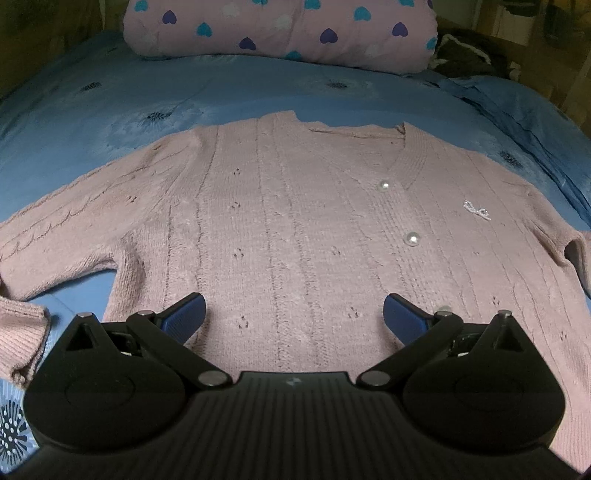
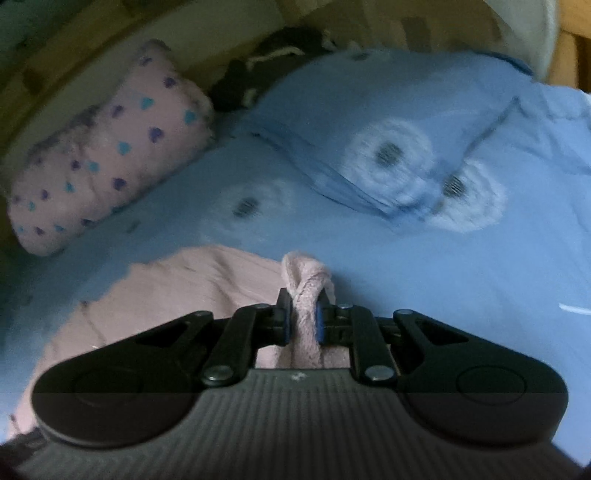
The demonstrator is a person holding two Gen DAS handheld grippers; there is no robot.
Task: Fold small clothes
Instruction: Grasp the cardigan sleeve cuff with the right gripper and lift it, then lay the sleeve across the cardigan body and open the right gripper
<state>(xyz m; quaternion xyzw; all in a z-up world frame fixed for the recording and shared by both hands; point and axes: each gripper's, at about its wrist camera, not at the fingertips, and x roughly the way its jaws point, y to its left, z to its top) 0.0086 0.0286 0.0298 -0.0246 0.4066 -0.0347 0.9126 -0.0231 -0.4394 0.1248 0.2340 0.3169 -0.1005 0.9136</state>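
Right claw [image 2: 302,317] pinching pink cardigan [image 1: 295,229], left claw [image 1: 293,314] wide open, blue bedspread [image 1: 110,122]

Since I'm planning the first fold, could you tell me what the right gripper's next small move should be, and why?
Probably carry the pinched knit across over the cardigan's body. The right gripper is shut on a bunch of the pink cardigan, likely its sleeve, while the rest lies flat on the blue bedspread. The left gripper hovers open over the hem, holding nothing.

We looked down from the left wrist, close over the pink cardigan [image 1: 295,229], toward the heart-print pillow [image 1: 280,29]. Our right wrist view faced down over the blue bedspread [image 2: 369,251]; both views shared these.
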